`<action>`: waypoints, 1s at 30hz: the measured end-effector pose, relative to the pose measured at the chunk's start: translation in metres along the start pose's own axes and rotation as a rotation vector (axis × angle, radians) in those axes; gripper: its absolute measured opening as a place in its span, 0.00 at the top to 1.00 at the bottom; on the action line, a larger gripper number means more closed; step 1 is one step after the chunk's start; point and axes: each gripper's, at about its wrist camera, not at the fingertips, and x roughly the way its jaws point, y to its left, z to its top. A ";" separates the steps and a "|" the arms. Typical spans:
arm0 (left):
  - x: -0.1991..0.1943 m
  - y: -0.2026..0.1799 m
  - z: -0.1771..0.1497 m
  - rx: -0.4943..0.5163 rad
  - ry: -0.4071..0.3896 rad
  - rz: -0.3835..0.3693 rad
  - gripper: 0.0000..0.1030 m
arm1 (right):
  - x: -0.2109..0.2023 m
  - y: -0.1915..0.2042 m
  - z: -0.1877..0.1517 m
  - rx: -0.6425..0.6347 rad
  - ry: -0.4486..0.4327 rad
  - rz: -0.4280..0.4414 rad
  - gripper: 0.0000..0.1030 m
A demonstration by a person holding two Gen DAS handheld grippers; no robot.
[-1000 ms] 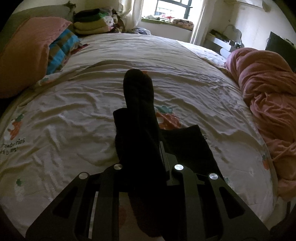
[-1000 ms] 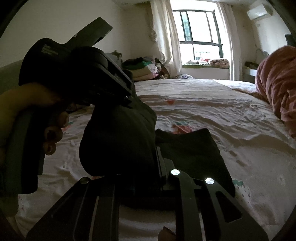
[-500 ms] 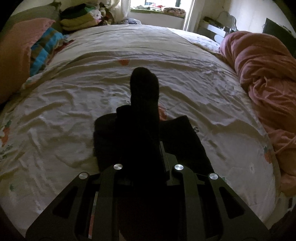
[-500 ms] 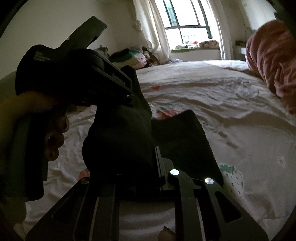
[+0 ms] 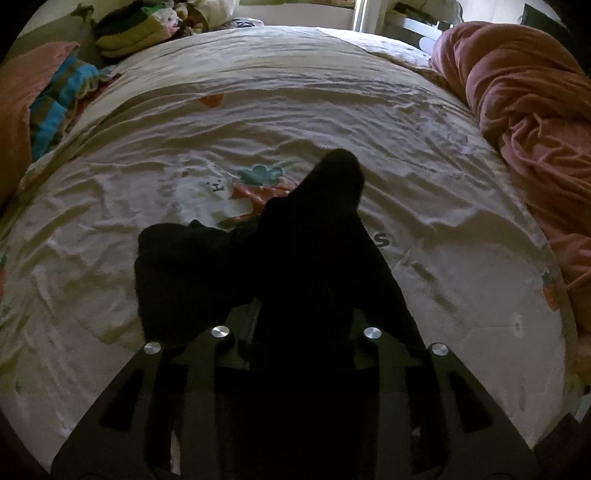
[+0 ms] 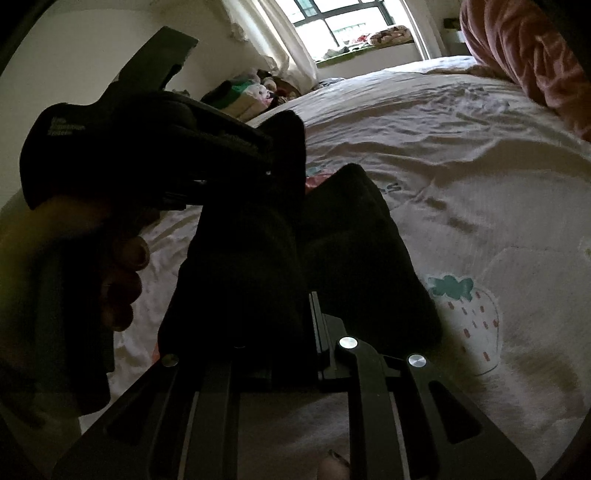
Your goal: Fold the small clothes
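A small black garment [image 5: 314,258] lies partly on the cream printed bedsheet [image 5: 295,110], and one end of it sticks up between my left gripper's [image 5: 295,314] jaws. Those jaws are opening: a pale gap shows beside the left finger, and the cloth hides the pads. In the right wrist view a hand holds the left gripper [image 6: 269,162] at upper left, tip against the raised cloth. My right gripper [image 6: 277,314] is shut on the near edge of the garment [image 6: 251,258], whose flat part [image 6: 362,240] rests on the sheet.
A bunched pink duvet [image 5: 535,129] fills the bed's right side. A striped blue pillow [image 5: 55,110] and a pink one sit at the left. Folded clothes [image 5: 136,29] are piled at the far left corner, below a bright window [image 6: 351,22].
Both grippers have come down toward the bed with the black garment. More of it now rests on the sheet, spreading left. The left jaws have widened.
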 end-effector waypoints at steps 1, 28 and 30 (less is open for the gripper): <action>0.002 -0.001 0.000 -0.003 0.004 -0.004 0.75 | 0.001 -0.001 -0.001 0.007 0.002 0.000 0.87; -0.026 -0.004 0.006 -0.043 -0.082 -0.107 0.25 | 0.007 -0.027 -0.004 0.127 0.016 -0.017 0.56; -0.034 0.001 0.005 -0.057 -0.096 -0.111 0.25 | 0.007 -0.027 -0.002 0.133 0.021 -0.011 0.54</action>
